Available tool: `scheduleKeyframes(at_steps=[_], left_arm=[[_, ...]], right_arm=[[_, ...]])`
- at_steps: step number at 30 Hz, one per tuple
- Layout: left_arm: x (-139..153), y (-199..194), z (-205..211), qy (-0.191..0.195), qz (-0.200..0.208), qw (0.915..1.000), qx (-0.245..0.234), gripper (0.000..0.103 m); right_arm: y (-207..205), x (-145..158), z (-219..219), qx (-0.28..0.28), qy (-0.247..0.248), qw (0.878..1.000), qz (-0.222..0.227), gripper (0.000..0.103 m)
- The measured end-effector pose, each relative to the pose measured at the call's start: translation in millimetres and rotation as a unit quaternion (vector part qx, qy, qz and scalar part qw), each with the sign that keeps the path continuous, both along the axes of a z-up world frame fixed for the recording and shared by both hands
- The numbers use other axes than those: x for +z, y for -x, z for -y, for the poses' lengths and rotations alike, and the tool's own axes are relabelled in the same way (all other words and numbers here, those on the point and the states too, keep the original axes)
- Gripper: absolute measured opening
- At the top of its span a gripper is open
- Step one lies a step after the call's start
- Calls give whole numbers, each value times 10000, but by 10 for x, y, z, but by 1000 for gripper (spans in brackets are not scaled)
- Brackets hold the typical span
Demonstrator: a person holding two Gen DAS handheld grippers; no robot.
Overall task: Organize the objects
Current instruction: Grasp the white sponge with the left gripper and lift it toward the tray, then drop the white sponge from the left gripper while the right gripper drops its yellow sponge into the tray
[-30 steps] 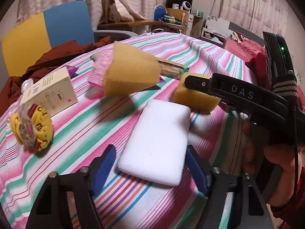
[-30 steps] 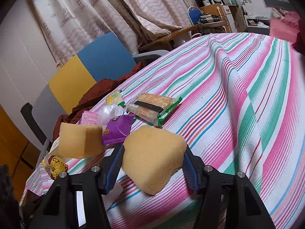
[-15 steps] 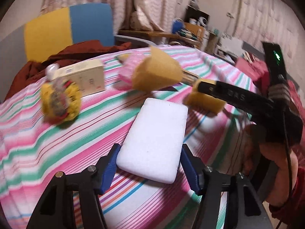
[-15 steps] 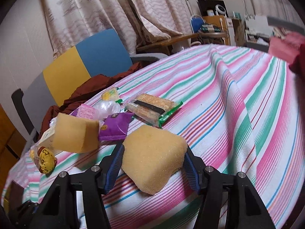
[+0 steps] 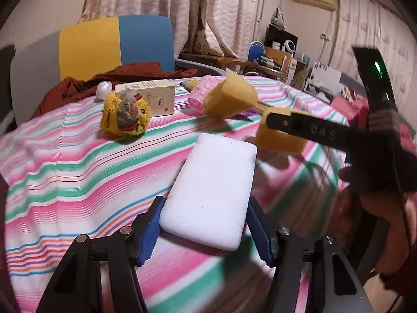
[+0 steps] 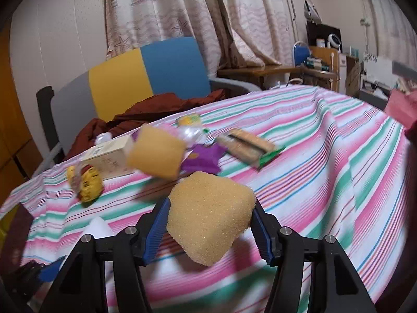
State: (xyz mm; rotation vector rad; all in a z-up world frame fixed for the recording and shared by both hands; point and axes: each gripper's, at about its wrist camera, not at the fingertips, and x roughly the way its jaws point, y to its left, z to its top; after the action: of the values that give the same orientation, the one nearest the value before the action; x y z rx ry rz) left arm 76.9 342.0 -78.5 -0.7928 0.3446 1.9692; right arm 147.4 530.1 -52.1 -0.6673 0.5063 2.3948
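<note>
A white rectangular sponge (image 5: 213,187) sits between the blue pads of my left gripper (image 5: 205,208), which press on its two long sides. In the right wrist view my right gripper (image 6: 210,208) is shut on a yellow sponge (image 6: 211,216), held just above the striped tablecloth (image 6: 325,156). The left wrist view shows that same sponge (image 5: 278,135) clamped under a black finger at the right, with a person's hand behind it. A second yellow sponge (image 5: 229,99) lies further back on the table. A corner of the white sponge (image 6: 97,227) shows at lower left.
A yellow knitted bundle (image 5: 125,116), a cream box (image 5: 153,96) and a pink packet (image 5: 199,96) lie at the back left. A purple packet (image 6: 203,157) and a long snack wrapper (image 6: 247,146) lie beyond the sponges. A yellow-and-blue chair (image 5: 114,44) with dark red cloth (image 5: 130,73) stands behind.
The left jaws narrowed until their pads met the white sponge. Both views rolled and swung, bringing the yellow bundle and box toward the middle. The right gripper kept its hold on the yellow sponge.
</note>
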Motion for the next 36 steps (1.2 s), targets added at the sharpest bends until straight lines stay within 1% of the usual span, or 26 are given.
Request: scheduleKeyframes(at_steps=[3, 6, 10, 14, 22, 25, 27, 31, 32, 33, 36], left_arm=[[22, -82, 143, 79, -40, 10000, -24, 62], [30, -138, 352, 17, 48, 10000, 42, 62], [89, -201, 659, -163, 107, 9996, 215, 62], [173, -234, 975, -334, 126, 9985, 413, 62], [400, -223, 1558, -720, 92, 9934, 883, 62], [479, -129, 1779, -826, 117, 9888, 1237, 62], [537, -10, 1973, -939, 180, 9835, 1536, 62], [595, 242, 2315, -1066, 234, 9708, 2136, 63], [608, 331, 2434, -1076, 221, 9661, 2338, 63], [608, 386, 2497, -1068, 213, 9632, 2456, 63], [625, 622, 2768, -1010, 220, 9514, 2902, 63]], right_arm=[[45, -16, 130, 157, 283, 9995, -5, 61], [95, 18, 319, 396, 354, 9986, -46, 61], [198, 71, 560, 669, 389, 9970, -71, 61], [262, 104, 715, 786, 600, 9950, -164, 61], [365, 131, 1037, 1110, 827, 9902, -162, 61], [441, 160, 1204, 1359, 958, 9859, -194, 62], [489, 190, 1335, 1533, 1001, 9828, -232, 62], [627, 288, 1685, 2001, 1025, 9739, -319, 62], [662, 308, 1770, 2116, 1023, 9714, -328, 62], [699, 332, 1866, 2248, 1023, 9685, -329, 63], [808, 398, 2155, 2631, 961, 9595, -304, 63]])
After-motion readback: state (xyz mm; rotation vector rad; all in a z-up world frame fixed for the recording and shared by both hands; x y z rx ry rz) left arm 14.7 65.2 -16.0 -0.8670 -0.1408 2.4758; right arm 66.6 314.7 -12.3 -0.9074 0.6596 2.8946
